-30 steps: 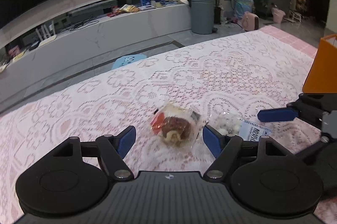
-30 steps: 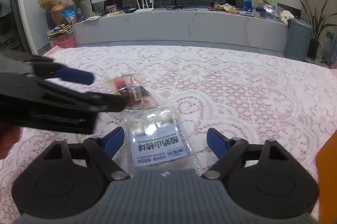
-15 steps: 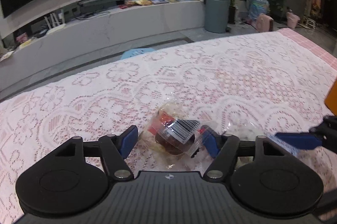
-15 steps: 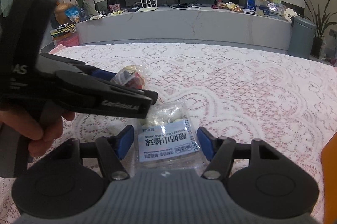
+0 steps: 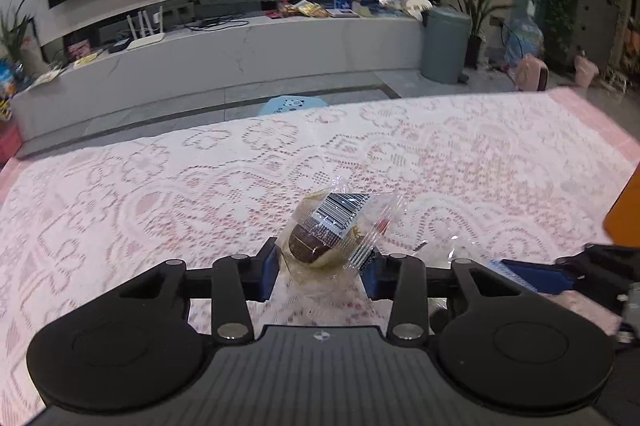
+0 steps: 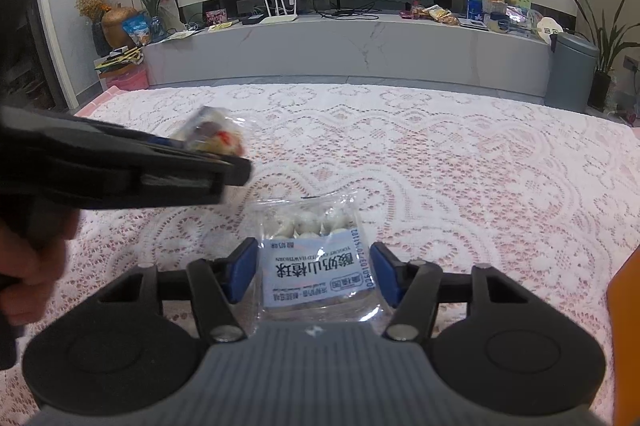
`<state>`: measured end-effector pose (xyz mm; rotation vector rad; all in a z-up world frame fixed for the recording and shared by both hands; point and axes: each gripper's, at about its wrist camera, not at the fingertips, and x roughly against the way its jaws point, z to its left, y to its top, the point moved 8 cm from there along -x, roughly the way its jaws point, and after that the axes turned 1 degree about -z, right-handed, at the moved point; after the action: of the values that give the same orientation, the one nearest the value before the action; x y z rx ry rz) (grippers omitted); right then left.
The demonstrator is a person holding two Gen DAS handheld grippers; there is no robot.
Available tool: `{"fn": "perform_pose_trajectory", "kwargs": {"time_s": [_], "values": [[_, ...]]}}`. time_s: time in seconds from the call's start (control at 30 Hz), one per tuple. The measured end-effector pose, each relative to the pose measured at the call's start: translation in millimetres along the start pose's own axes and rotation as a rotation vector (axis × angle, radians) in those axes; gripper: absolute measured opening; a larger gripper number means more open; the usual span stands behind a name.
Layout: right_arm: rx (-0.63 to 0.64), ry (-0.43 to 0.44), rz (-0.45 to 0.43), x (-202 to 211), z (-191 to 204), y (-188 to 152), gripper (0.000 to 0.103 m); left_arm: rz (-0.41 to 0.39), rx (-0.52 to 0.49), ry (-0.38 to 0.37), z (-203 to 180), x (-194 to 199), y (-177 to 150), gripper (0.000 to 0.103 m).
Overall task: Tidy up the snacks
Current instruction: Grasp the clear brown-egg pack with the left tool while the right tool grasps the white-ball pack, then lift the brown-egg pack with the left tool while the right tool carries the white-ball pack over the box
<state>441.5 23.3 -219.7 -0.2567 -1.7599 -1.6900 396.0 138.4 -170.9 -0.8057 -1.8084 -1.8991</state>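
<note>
A brown pastry in a clear wrapper with a barcode (image 5: 332, 230) sits between the blue pads of my left gripper (image 5: 320, 266). Its jaws are closing and press on the wrapper. In the right wrist view the same pastry (image 6: 210, 136) hangs above the lace cloth at the tip of the left gripper (image 6: 236, 170). A clear bag of white balls with a blue label (image 6: 316, 266) lies on the cloth between the pads of my right gripper (image 6: 314, 266). Those jaws are closing too and touch both sides of the bag. One blue finger of the right gripper (image 5: 532, 272) shows low on the right.
A pink lace cloth (image 5: 160, 194) covers the table. An orange container (image 5: 624, 214) stands at the right edge, also orange container (image 6: 624, 310). A person's hand (image 6: 32, 266) holds the left gripper's handle. Beyond the table's far edge are a blue stool (image 5: 290, 105) and a long TV bench.
The left jaws have closed onto the wrapped pastry, which has turned barcode side up and come off the cloth. The right jaws have narrowed onto the bag, and that gripper has stayed where it was.
</note>
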Motion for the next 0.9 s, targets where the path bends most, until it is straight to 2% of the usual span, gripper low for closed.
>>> {"fn": "perform_pose_trajectory", "kwargs": {"time_s": [0.2,0.43,0.67,0.9], "values": [[-0.009,-0.018,0.000,7,-3,1,0.057,-0.011,0.052,0.011,-6,35,-3,0.046],[-0.015,-0.014,-0.017,39,2,8,0.057,-0.011,0.127,0.003,-22,79,-13,0.046],[0.027,-0.003,0.000,86,10,6,0.057,-0.030,0.163,-0.003,-43,131,-10,0.046],[0.027,0.008,-0.003,148,17,-13,0.057,-0.053,0.189,-0.017,-70,179,-14,0.046]]}}
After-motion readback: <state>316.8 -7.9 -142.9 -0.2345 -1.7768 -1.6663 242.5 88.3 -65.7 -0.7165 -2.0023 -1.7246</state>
